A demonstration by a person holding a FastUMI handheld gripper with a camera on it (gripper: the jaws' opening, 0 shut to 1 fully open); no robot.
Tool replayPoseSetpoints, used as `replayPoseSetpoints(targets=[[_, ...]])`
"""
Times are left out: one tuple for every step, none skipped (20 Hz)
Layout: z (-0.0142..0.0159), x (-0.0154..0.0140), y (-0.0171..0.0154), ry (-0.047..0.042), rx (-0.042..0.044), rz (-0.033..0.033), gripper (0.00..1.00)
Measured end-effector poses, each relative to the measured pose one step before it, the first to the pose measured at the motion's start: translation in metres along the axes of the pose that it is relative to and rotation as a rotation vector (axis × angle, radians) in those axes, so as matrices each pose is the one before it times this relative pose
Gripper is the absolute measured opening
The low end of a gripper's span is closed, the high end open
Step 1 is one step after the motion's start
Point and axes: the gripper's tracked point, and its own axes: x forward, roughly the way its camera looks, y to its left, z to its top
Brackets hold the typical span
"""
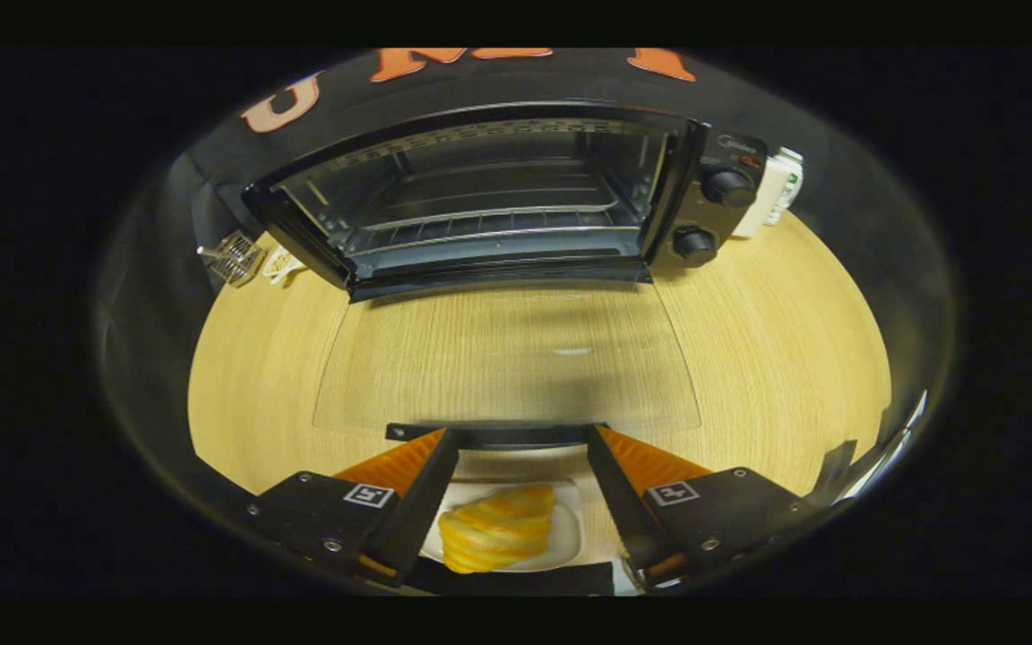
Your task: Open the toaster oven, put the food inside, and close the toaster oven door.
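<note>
Oven: toaster oven (489, 193) stands at the counter's far side, mouth wide open, wire rack (489, 219) bare inside, two round knobs (713, 215) on its right panel.
Door: glass door (507, 358) lies flat toward the gripper, clear pane, dark handle (498, 434) at its near edge, touching the fingertips.
Food: ridged yellow pastry (498, 527) on a white plate (565, 533), between the fingers, near side of the door.
Gripper: gripper (520, 439) spread wide, holding nothing.
Counter: pale wood-grain counter (776, 358), bare either side of the door.
Beyond: small wire piece (234, 258) left of the oven, white carton (776, 193) right.
</note>
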Motion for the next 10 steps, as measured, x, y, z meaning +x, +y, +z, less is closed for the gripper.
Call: replayPoseSetpoints(targets=[[-0.00356, -0.0045, -0.00039, 0.00303, 0.01364, -0.00144, 0.91], [-0.00341, -0.00564, -0.00057, 0.00129, 0.01588, -0.00248, 0.92], [-0.00472, -0.00771, 0.0018, 0.01173, 0.01553, 0.00721, 0.95], [-0.00431, -0.00547, 0.00049, -0.00416, 0.01906, 0.00148, 0.97], [-0.00024, -0.00599, -0.00028, -0.01053, 0.01045, -0.00383, 0.98], [-0.0015, -0.00716, -0.00029, -0.01277, 0.00466, -0.00585, 0.99], [-0.00073, -0.00756, -0.00125, -0.01189, 0.00947, -0.0131, 0.99], [-0.00358, -0.00679, 0.00002, -0.00712, 0.00915, -0.0082, 0.99], [-0.00579, -0.00551, 0.00007, 0.00284, 0.00281, -0.00397, 0.99], [-0.00865, -0.00471, -0.00108, 0.01232, 0.00008, -0.00718, 0.99]])
